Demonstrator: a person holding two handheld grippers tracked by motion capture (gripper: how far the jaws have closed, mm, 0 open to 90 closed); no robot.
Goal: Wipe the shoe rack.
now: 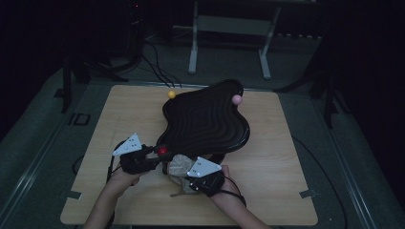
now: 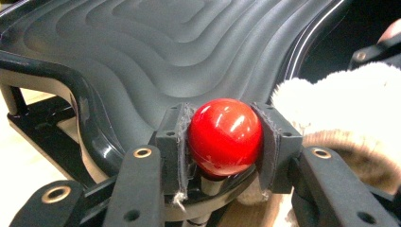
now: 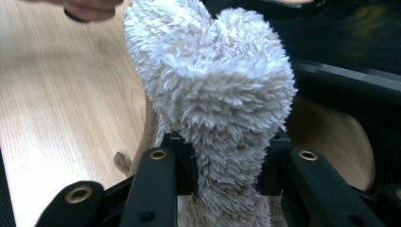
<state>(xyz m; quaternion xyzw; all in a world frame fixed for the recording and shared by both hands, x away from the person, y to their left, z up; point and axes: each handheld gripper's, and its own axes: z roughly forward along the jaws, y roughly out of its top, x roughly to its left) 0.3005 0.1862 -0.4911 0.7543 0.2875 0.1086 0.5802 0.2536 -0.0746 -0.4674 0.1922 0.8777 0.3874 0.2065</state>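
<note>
Both tongs are gripping something. Left gripper (image 2: 225, 142) has its pads pressed on the two sides of a shiny red ball (image 2: 225, 136), which sits at the near edge of the black wavy tray (image 2: 165, 52). Right gripper (image 3: 227, 175) is closed on a fluffy cream cloth (image 3: 213, 90), and the cloth stands up between its jaws above the wooden table (image 3: 56, 104). In the high view the cloth (image 1: 180, 167) lies just beside the ball (image 1: 163, 151), under the tray's front edge. A yellow ball (image 1: 171, 94) and a pink ball (image 1: 236, 99) rest at the far rim of the tray (image 1: 205, 119).
</note>
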